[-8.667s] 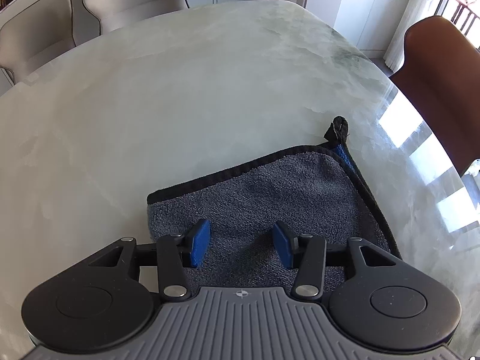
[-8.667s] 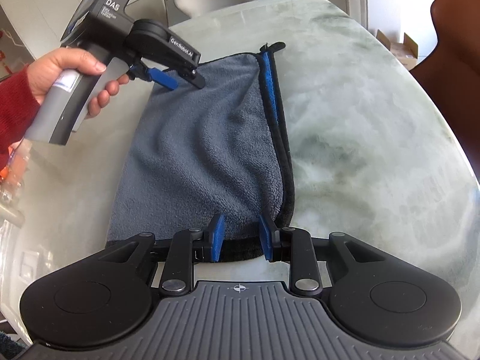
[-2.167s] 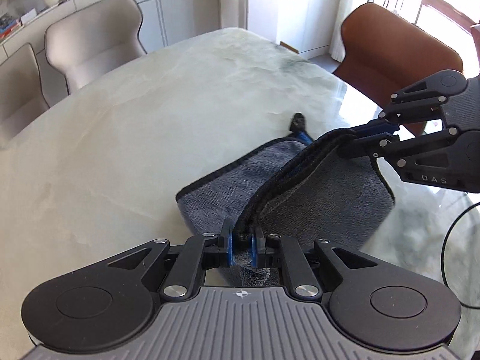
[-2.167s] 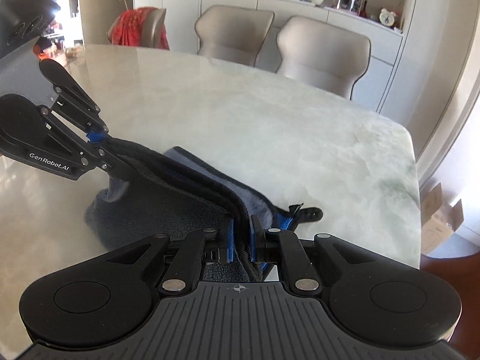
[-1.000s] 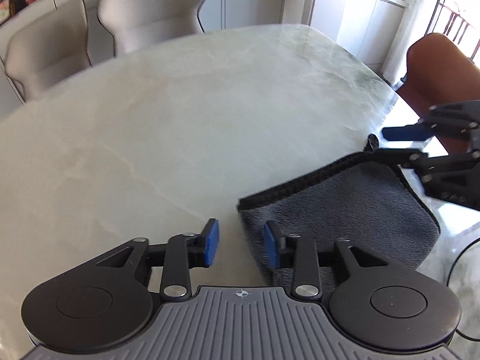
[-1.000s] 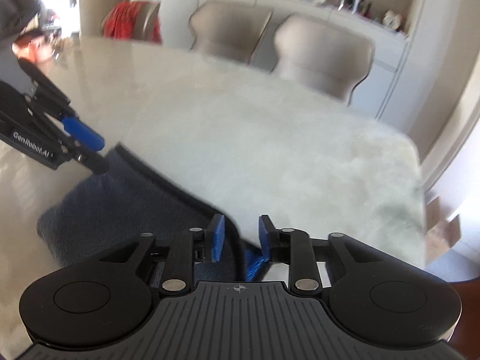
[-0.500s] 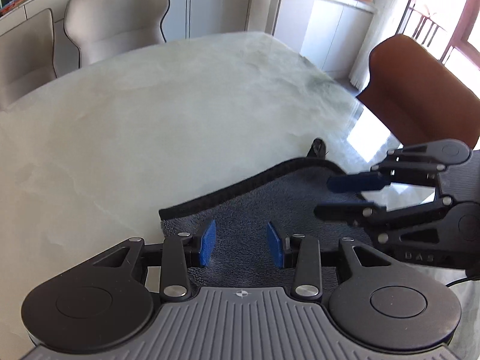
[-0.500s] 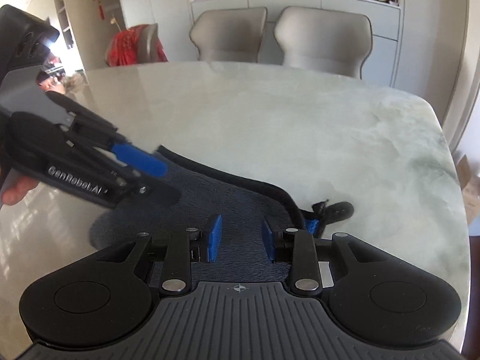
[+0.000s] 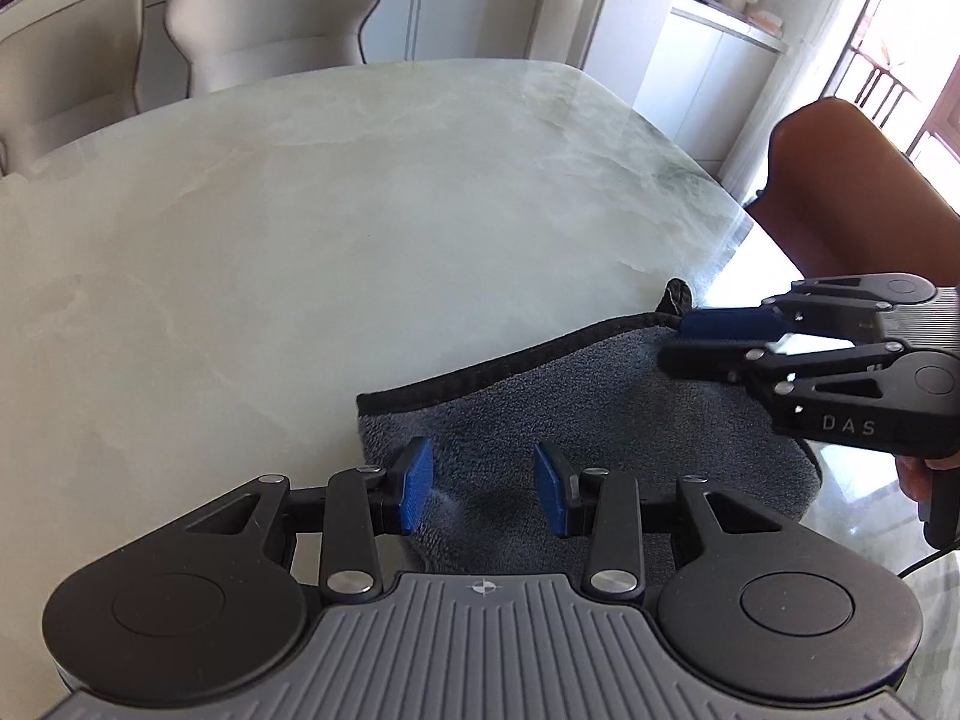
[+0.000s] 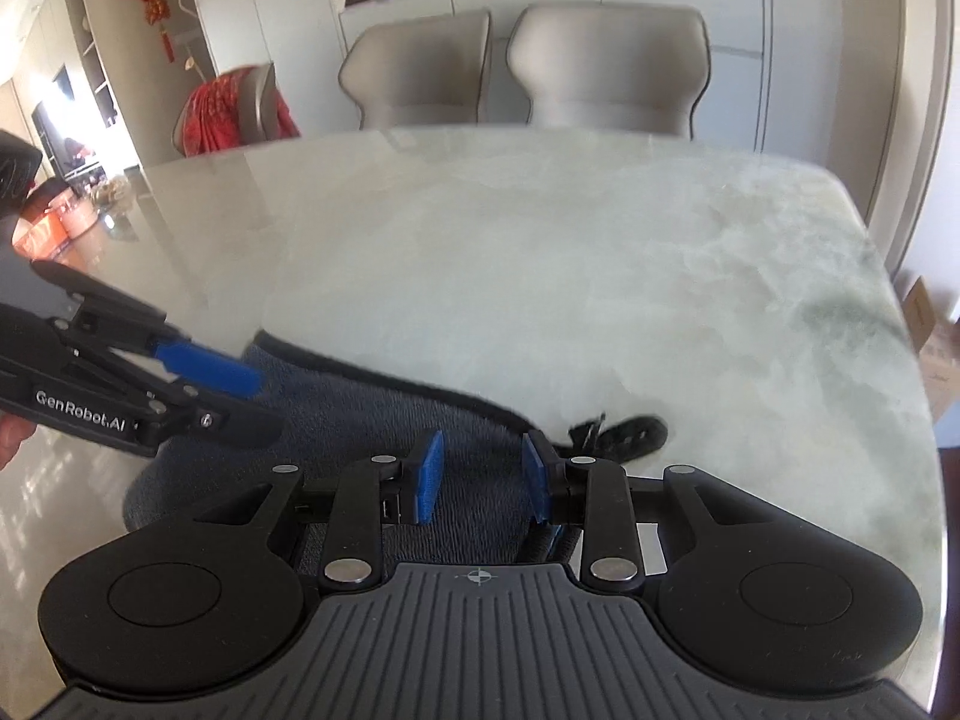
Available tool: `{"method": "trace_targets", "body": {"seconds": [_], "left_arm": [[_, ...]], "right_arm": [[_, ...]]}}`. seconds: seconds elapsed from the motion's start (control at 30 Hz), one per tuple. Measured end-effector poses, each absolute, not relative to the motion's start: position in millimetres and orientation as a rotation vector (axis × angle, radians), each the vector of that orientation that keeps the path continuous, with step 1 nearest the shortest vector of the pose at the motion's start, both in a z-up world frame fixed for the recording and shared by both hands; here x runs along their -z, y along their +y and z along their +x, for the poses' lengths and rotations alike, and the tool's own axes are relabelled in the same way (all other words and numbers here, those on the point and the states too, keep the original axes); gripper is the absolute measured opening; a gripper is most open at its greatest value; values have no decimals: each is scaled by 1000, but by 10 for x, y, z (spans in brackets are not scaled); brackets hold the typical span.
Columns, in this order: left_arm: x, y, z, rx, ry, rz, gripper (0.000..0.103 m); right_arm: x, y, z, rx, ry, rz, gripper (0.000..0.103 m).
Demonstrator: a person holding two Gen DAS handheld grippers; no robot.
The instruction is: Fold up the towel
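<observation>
A grey towel with a black hem lies folded flat on the marble table; its black hanging loop sticks out at the far corner. My left gripper is open and empty, just above the towel's near left corner. My right gripper is open and empty over the towel, next to the loop. The right gripper also shows in the left wrist view, over the towel's far right corner. The left gripper shows in the right wrist view.
Two beige chairs stand at the table's far side. A brown chair stands by the right edge. A chair with red cloth is at the far left. The table edge runs close to the towel's right side.
Both grippers let go of the towel after laying the fold down. Over the last second they moved back over the flat towel, open, and the right gripper came closer to the far corner.
</observation>
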State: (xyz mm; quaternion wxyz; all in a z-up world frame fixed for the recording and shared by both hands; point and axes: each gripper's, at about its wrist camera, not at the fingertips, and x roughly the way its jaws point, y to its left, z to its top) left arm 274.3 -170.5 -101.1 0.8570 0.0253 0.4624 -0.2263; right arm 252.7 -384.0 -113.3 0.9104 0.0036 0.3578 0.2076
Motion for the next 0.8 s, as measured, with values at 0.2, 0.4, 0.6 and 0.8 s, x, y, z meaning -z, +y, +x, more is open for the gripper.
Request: {"method": "trace_targets", "body": {"seconds": [0.2, 0.4, 0.6, 0.8], "left_arm": [[792, -1647, 2319, 540, 931, 31, 45], [1002, -1680, 2160, 543, 1014, 44, 45], [1094, -1593, 2124, 499, 1052, 37, 45], [915, -1571, 1968, 526, 992, 19, 47]], "right_arm": [[1011, -3751, 2106, -474, 751, 32, 31], [1217, -3726, 1980, -439, 847, 49, 31], [1331, -3837, 2024, -408, 857, 87, 30], [1126, -3757, 1888, -427, 810, 53, 31]]}}
